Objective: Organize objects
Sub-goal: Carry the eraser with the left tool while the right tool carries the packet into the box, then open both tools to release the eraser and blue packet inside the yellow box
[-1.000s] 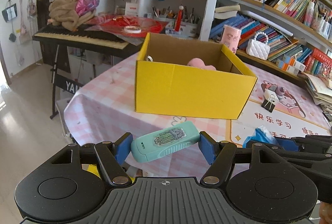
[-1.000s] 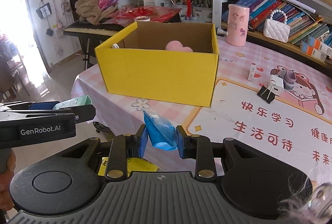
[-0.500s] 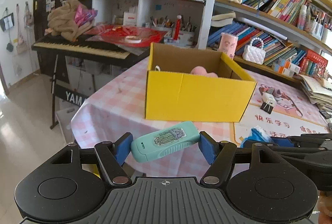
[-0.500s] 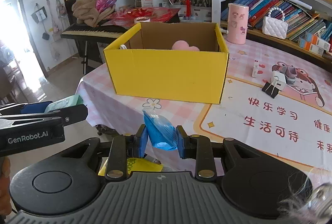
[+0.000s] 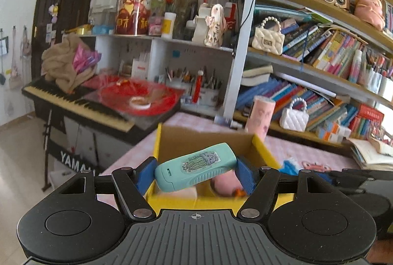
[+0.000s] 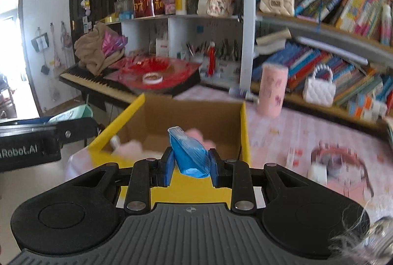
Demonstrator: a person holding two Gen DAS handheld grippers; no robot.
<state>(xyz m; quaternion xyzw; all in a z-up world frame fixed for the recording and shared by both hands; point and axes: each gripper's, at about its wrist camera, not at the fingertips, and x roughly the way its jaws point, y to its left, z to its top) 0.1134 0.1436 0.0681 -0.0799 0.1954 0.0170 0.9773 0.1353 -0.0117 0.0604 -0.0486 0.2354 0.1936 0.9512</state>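
Both grippers are built of matte black plastic with ribbed grey bases, silver pivot screws and blue fingers (image 5: 145, 175).

Each fisheye camera sits just behind its own gripper, looking forward and slightly down at close range over the yellow box (image 5: 264, 146) (image 6: 244, 132) at lower centre. Both views share the keyboard (image 5: 73, 103) (image 6: 103, 82) at left and the bookshelves (image 5: 331, 63) (image 6: 331, 26) at right.

Bright daylight; glare from the doorway (image 6: 9, 39) far left of the right gripper (image 6: 191, 161). Motion blur smears tabletop (image 6: 307, 132) and bookshelves (image 6: 343, 26); fisheye bends edges.
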